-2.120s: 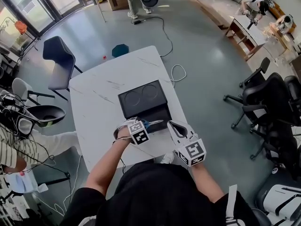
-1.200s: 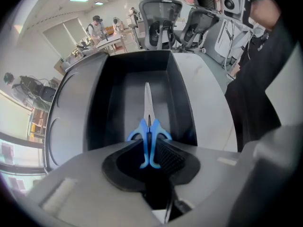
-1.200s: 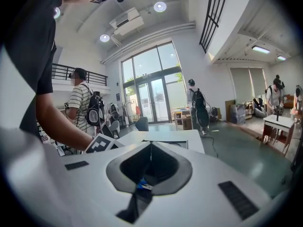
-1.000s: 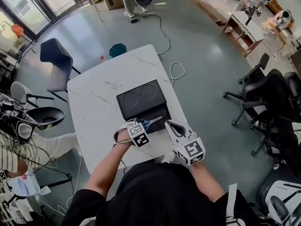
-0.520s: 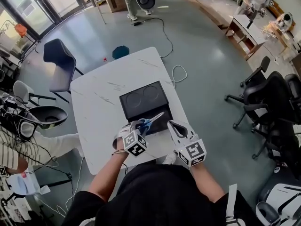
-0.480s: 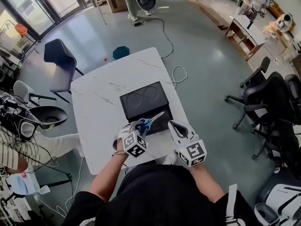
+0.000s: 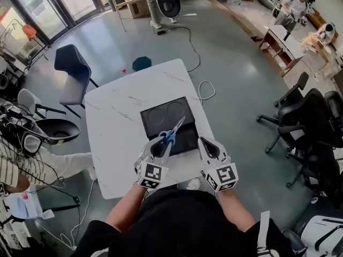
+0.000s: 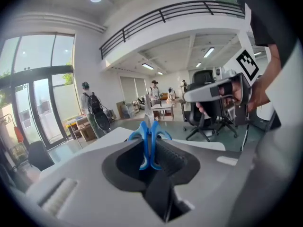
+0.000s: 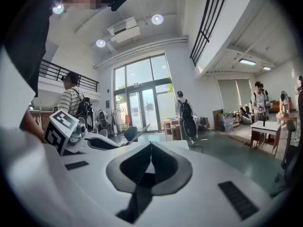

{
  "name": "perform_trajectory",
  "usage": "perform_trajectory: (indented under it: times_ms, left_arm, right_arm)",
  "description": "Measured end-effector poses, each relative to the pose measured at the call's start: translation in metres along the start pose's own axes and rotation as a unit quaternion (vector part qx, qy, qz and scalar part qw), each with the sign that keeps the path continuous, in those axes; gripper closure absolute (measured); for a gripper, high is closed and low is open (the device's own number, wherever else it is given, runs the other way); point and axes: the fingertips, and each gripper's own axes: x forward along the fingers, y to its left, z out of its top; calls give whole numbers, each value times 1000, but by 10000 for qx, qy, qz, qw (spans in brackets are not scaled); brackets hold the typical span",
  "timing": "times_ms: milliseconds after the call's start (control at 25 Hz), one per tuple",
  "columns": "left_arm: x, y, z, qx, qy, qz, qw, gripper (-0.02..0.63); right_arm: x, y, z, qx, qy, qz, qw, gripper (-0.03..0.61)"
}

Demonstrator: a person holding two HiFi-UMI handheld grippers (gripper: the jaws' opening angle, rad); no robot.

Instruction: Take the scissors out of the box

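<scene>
1. A large hall is shown, with a grey floor (image 7: pixel 236 74), glass doors (image 7: pixel 32 4) at the far left and black office chairs (image 7: pixel 311 122) on the right. A dark chair (image 7: pixel 72 71) is set just beside the worktop's far-left corner, and a cable (image 7: pixel 193 47) is trailed across the floor towards its far edge. People are seen standing well away at the far end.
2. The white, marble-veined worktop (image 7: pixel 115 122) is placed directly in front of the person. Only the box can be made out on it.
3. The black box (image 7: pixel 161 111) is laid open towards the near right of the worktop. It has not been shifted over the last two seconds, but the scissors are no longer rested on its near part.
4. The left tongs (image 7: pixel 159 146) have been raised and tipped upward within the last second and are kept clenched on the scissors' blue handles. The right tongs (image 7: pixel 208 148) are closed on nothing, their pads met, and are held near the box's near-right corner, hardly moved.
5. The scissors (image 7: pixel 172 133) are now carried in the air above the near part of the box, with the blades pointed up and away from the person. A second ago they were held low at the box's near edge. The lift out of the box is judged to be essentially done. What is left, it seems, is for them to be carried clear of the box and perhaps set down on bare worktop.
</scene>
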Motion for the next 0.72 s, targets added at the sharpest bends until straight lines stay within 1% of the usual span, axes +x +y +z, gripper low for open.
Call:
perform_trajectory:
  times_ms: [120,240,400,480,600,720]
  left_arm:
    - [-14,7,22,-204,-514,308,9980,523]
    - [-25,11,41,-374,-884,488,9942,522]
    - [-39,16,59,-873,-1370,419,9858,520]
    - [-49,19,65,-934,-1612,422,9816,520]
    - [-57,23,74,-895,-1796,503,9784,520]
    - [-62,29,76,-933,-1851,616,9763,520]
  right_arm:
    - [-1,2,4,-29,-75,-61,9999,571]
    - [-3,-4,10,-45,-209,-297,9993,571]
    - [-6,-5,18,-60,-367,-363,9986,571]
    - [-6,2,22,-111,-430,-304,9986,571]
    - [-3,9,31,-362,-435,-249,9981,571]
    - [0,14,41,-715,-435,-294,9961,571]
